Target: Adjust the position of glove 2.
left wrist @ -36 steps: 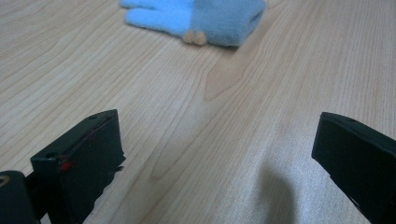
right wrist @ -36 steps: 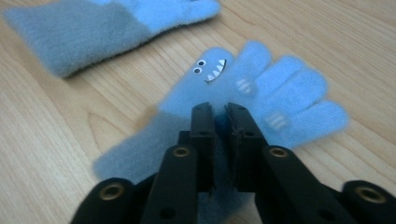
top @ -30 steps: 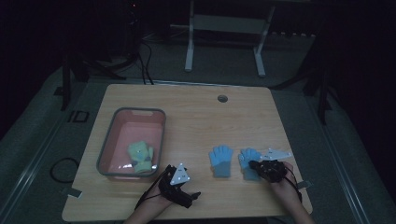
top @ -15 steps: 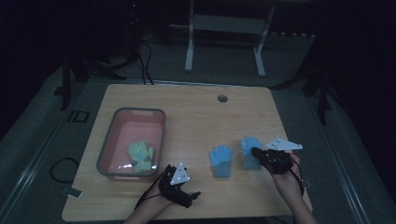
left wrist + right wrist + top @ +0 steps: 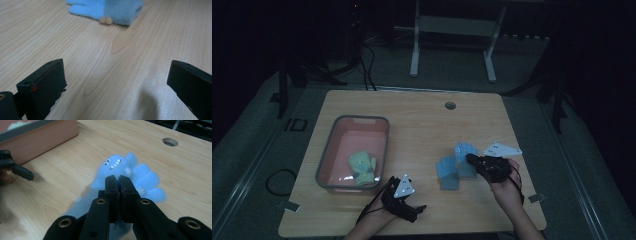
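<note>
Right hand-held gripper (image 5: pixel 119 178): jaws pinched on a blue monster glove (image 5: pixel 130 176), lifted off the bench (image 5: pixel 422 125) near its right front corner. Second blue glove (image 5: pixel 447 172): flat on the bench beside it. Left hand-held gripper (image 5: pixel 115 82): jaws wide, empty, at front edge. Pink tub (image 5: pixel 332 165): left side.

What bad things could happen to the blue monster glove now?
The right claw pinches just a fold of the blue monster glove, so it might slip free. It hangs close above the other blue glove and could drag it. On the way to the pink bin, it could catch the rim.
</note>
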Tool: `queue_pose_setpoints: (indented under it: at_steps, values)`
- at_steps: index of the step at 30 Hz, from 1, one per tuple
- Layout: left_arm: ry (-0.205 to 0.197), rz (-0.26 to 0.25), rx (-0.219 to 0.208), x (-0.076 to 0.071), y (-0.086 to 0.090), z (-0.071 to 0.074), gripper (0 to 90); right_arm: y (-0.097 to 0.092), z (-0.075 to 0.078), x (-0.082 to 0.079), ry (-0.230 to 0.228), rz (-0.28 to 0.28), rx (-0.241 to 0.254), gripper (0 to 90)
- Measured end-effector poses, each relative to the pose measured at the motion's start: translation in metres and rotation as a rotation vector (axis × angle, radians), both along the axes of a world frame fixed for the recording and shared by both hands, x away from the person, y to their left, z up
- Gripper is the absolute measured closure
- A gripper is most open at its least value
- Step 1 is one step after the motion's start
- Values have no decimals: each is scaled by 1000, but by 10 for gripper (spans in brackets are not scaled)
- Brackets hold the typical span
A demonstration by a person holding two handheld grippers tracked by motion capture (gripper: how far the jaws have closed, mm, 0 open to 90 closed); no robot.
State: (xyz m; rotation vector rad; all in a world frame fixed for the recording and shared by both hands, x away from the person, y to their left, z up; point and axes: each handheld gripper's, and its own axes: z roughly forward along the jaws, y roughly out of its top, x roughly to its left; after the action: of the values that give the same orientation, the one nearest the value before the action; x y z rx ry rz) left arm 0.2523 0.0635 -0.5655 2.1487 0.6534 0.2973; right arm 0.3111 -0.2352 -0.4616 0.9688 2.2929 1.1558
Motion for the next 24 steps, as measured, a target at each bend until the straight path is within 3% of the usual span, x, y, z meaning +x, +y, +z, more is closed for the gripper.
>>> queue_pose_setpoints:
  at_steps: [11, 24]
  values:
    - [-3, -4, 0, -1, -1, 1, 22, 36, -20, -1, 39, 64, -36, 861]
    - [-4, -6, 5, -1, -1, 1, 22, 40, -46, 2, 102, 68, -73, 858]
